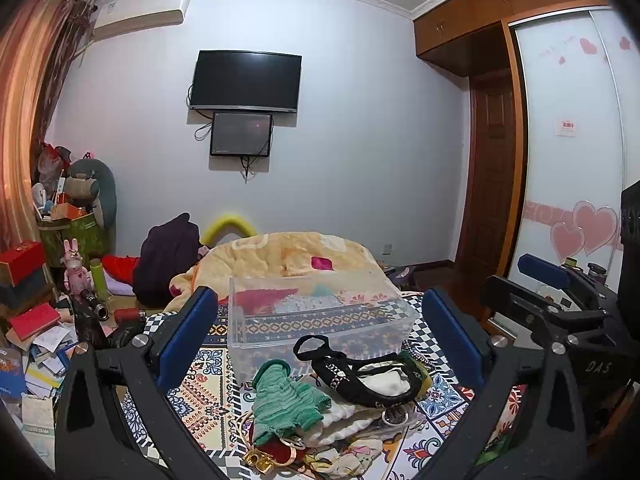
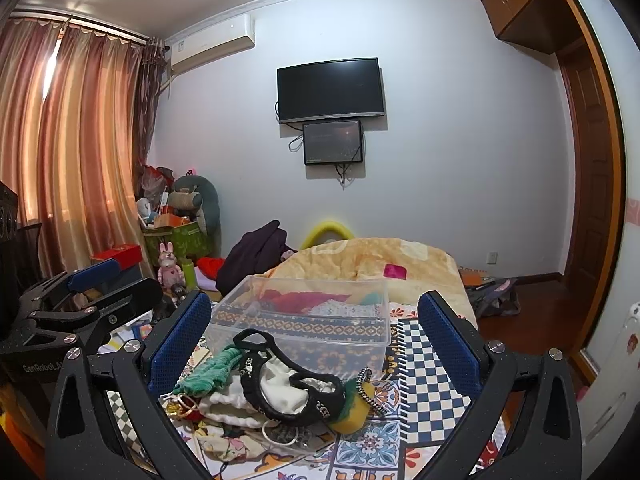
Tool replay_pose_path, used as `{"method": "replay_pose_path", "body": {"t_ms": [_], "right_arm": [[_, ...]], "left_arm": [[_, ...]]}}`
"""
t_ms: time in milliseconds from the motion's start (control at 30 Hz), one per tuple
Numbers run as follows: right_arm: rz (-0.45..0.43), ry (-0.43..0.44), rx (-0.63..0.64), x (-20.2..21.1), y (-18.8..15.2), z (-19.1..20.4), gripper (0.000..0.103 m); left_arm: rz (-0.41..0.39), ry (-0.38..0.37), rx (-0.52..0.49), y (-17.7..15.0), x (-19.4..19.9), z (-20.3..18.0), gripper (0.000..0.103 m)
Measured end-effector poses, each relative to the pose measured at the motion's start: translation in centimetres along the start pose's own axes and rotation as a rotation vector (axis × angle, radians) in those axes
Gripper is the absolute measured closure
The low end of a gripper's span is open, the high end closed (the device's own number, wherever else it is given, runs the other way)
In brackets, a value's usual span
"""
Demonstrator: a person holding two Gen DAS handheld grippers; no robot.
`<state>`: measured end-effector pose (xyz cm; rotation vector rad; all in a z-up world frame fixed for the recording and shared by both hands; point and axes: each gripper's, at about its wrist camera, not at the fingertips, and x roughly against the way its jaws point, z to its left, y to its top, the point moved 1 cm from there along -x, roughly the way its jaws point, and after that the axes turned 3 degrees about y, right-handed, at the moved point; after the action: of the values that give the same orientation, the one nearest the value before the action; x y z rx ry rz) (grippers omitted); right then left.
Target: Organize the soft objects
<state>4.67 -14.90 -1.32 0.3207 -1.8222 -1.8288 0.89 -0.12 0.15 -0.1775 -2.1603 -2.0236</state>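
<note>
A pile of soft things lies on the patterned bedspread: a green knit piece (image 1: 286, 400) (image 2: 210, 374), a black trimmed garment (image 1: 352, 376) (image 2: 288, 384), white cloth (image 1: 390, 384) (image 2: 280, 394) and a yellow-green sponge (image 2: 354, 412). A clear plastic box (image 1: 316, 316) (image 2: 308, 316) stands just behind the pile, with nothing in it. My left gripper (image 1: 320, 332) is open above the pile. My right gripper (image 2: 316, 332) is open, also above the pile. Each gripper shows at the edge of the other's view.
A folded yellow blanket (image 1: 288, 256) (image 2: 380, 260) lies beyond the box. Bangles and a red pouch (image 1: 276, 452) sit at the pile's near edge. Books, boxes and toys (image 1: 44, 320) clutter the left. A wardrobe (image 1: 568, 140) stands to the right.
</note>
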Motion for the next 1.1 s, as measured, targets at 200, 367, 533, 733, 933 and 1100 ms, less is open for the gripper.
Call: {"method": "replay_pose_path", "body": {"t_ms": [200,367,533,733,933,1100], "right_arm": [[-0.004,0.001,-0.003,0.09,0.1,-0.02,0.0],[-0.004,0.001,-0.002,0.12,0.1,0.05,0.0],[-0.006,0.002,-0.004,0.21,0.07,0.01,0.0],[-0.007,0.001,-0.004,0.23,0.12,0.01,0.0],[-0.007,0.001,-0.006,0.29,0.19,0.06,0.0],[-0.008,0.003,-0.006,0.3,0.18,0.04,0.0]], "left_arm": [[0.002,-0.002,0.001,-0.06,0.01,-0.05,0.0],[0.002,-0.001,0.001,-0.07,0.04,-0.21,0.0],[0.003,0.001,0.0,-0.09,-0.02,-0.31,0.0],[0.004,0.0,0.003,-0.1,-0.08,-0.24,0.0],[0.006,-0.003,0.004,-0.01,-0.16,-0.3,0.0],[0.001,-0.003,0.002,0.16,-0.15,-0.26,0.0]]}}
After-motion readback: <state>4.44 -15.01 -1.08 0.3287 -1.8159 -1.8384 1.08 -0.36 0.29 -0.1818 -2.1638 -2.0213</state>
